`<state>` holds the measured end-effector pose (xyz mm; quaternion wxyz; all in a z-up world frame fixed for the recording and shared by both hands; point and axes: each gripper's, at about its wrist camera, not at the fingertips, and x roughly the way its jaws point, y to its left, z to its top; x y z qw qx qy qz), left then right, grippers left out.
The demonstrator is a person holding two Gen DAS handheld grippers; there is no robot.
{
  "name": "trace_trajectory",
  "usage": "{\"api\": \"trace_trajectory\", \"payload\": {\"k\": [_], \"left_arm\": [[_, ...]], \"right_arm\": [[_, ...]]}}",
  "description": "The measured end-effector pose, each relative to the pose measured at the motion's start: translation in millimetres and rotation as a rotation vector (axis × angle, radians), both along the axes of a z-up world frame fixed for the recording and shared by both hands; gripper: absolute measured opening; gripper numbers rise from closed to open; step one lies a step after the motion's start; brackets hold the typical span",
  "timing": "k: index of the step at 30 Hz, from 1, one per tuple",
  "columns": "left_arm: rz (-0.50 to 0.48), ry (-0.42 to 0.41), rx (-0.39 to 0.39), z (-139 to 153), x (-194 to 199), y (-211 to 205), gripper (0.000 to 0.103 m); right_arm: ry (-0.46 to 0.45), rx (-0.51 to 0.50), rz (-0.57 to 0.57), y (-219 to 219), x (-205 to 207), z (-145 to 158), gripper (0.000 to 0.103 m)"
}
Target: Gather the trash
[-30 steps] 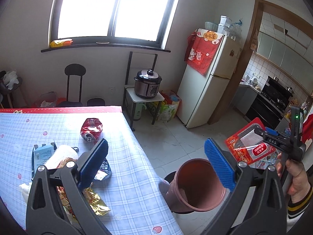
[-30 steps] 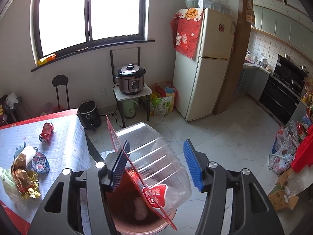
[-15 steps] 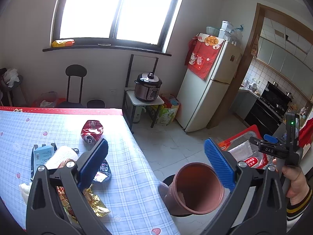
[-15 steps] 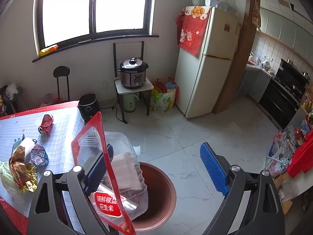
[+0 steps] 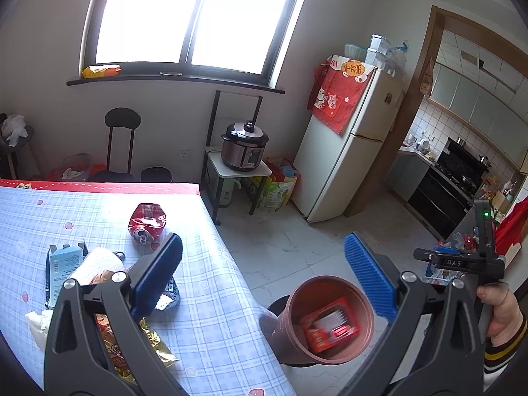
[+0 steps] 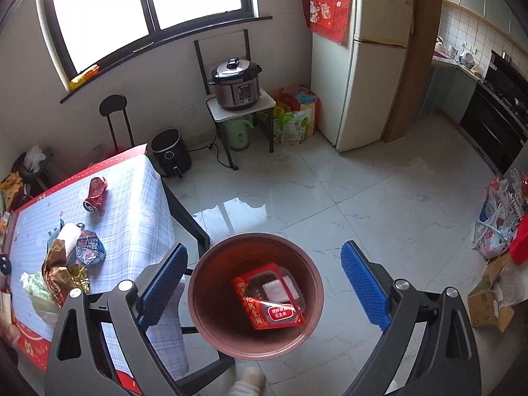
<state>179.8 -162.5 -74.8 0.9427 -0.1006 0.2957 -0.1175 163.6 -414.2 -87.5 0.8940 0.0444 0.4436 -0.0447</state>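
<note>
Tiled floor, brown bin (image 6: pixel 214 326) upright, red packet (image 6: pixel 269 297) flat inside

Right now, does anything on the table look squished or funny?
Yes. The red soda can on the checked tablecloth is crushed and lying on its side. Near it sit a crumpled gold wrapper and other scrunched packets. The red snack tray already lies tilted inside the brown bin.

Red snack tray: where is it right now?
The red snack tray lies inside the brown bin on the floor beside the table, directly below the open right claw; the left wrist view shows it there too.
</note>
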Motion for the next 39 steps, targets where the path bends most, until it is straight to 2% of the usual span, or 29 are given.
{"api": "trace_trajectory", "payload": {"k": [6,10,24,32,39], "left_arm": [[0.013,-0.02,0.013,7,-5,5,0.097],[0.019,-0.027,0.046,12,-10,9,0.097],[0.035,0.032,0.088,2,-17,46,0.097],[-0.041,0.045,0.142,-4,-14,66,0.097],[-0.073,0.058,0.157,-18,-15,100,0.097]], "right_arm": [[-0.083,-0.015,-0.026,-2,-13,29,0.097],[-0.089,-0.038,-0.033,1,-19,35,0.098],[0.029,-0.072,-0.087,30,-49,-2,0.098],[0.059,-0.072,-0.157,58,-70,-11,0.098],[0.081,-0.108,-0.162,101,-74,-12,0.098]]}}
